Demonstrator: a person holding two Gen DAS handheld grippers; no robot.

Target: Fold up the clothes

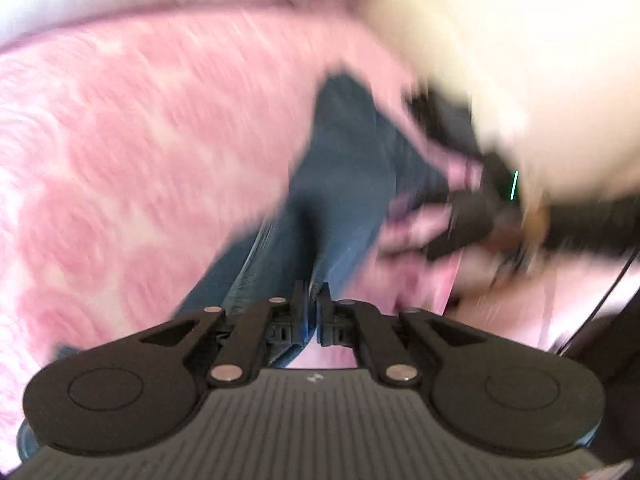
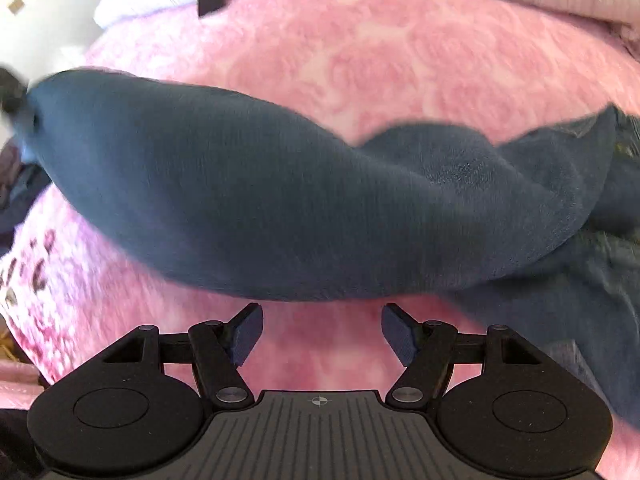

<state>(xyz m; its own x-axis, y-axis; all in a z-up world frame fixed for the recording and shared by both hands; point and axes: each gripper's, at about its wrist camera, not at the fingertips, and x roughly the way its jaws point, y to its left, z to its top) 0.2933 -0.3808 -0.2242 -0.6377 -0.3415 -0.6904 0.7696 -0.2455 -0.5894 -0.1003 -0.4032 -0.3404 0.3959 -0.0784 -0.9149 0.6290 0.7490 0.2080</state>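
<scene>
Left tool clamped on jeans — right tool agape

Blue garment heaped across the middle, pink blanket bare beyond — bare strip below too

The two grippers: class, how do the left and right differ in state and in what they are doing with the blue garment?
The left gripper is shut, its pads pinching an edge of the blue garment; the right gripper stands open with nothing between its fingers. The garment rises straight from the left one's tips, while it lies just beyond the right one's, not held. Both are black and point down over the pink blanket.
</scene>
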